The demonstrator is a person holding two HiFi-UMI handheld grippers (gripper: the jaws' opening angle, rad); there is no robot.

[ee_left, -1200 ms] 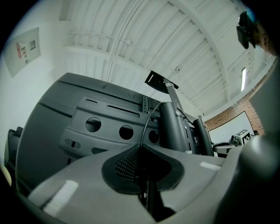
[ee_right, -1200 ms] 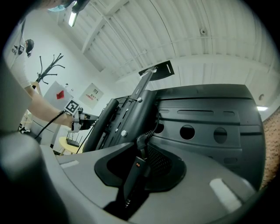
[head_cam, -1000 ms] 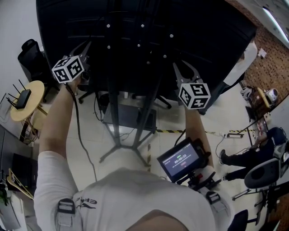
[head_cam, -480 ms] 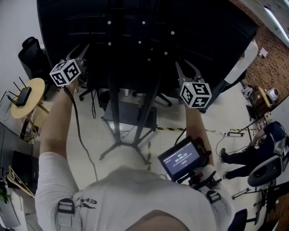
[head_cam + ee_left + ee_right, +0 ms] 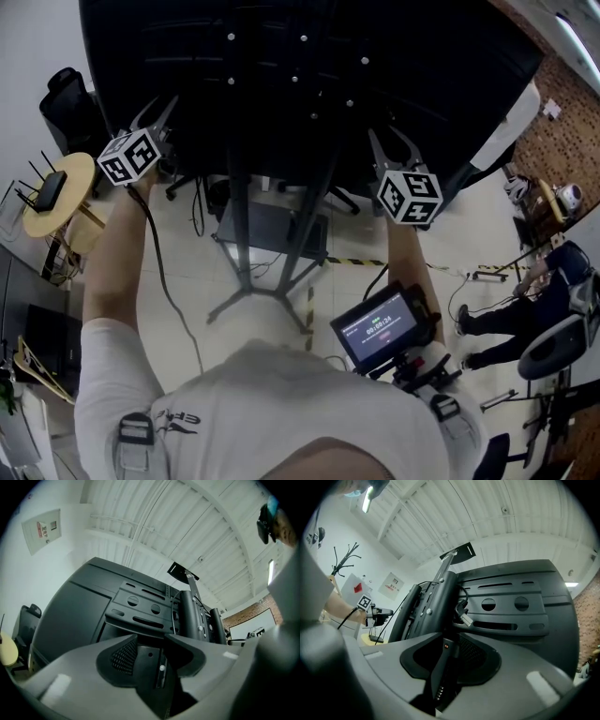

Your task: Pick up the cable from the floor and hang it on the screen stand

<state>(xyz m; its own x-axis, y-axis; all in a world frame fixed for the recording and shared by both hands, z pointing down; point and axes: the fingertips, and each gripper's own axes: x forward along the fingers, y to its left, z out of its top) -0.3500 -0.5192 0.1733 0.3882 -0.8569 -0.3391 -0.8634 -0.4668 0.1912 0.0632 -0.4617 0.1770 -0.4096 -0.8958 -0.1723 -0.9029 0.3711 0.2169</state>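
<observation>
The thin black cable with a pale plug on its end hangs on the back of the tall black metal screen stand, right beside its thick round post. It is in front of the right tongs and a little above them, and it does not touch them. The left tongs are on the other side of the post.

The left tongs have just been opening and now gape wide with nothing in them. The right tongs have been opening too. Their jaws stand apart and squeeze nothing.

Both bare arms reach forward from white short sleeves. Each hand points its tongs at the back of the big flat black screen, tipped up a bit.

The jaws are smooth grey plastic with bumpy black pads. Each pair of tongs carries a white cube with black squares on it. The screen's back has long slots and round holes.
</observation>
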